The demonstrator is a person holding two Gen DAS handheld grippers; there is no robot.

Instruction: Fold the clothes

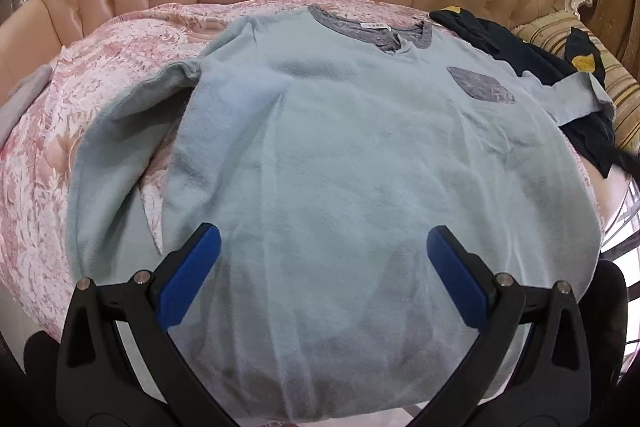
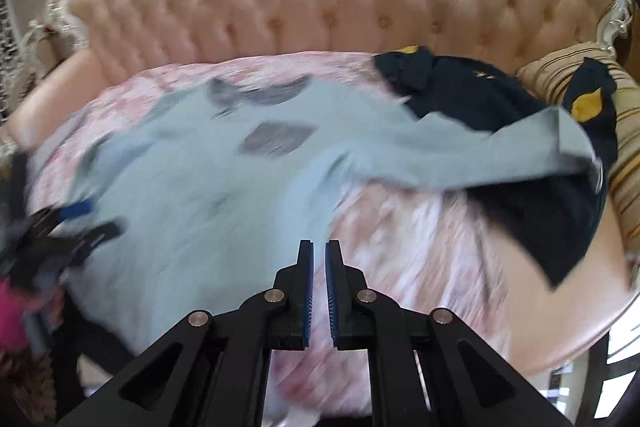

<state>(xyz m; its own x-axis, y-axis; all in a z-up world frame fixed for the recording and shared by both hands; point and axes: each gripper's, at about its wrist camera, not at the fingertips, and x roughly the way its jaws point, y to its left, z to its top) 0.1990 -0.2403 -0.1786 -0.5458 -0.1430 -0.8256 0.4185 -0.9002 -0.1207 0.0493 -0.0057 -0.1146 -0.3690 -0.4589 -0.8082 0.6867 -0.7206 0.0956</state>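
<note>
A: Inspecting the left wrist view: the pale blue-green fleecy long-sleeved top with grey neckband and pocket (image 1: 340, 155) lies flat, front up, filling the frame centre on the pink floral bedspread (image 1: 60, 131). The left gripper (image 1: 324, 251) stands spread wide above the hem, holding nothing.

B: Handling?

A: Judged soft, light and limp. Pinch at a seam, cuff or shoulder.

B: Right wrist view?

A: Blurred. The right gripper (image 2: 319, 255) stands nearly pressed together, empty, at lower centre. One sleeve drapes over a dark navy garment with yellow patches (image 2: 500, 99), upper right.
</note>
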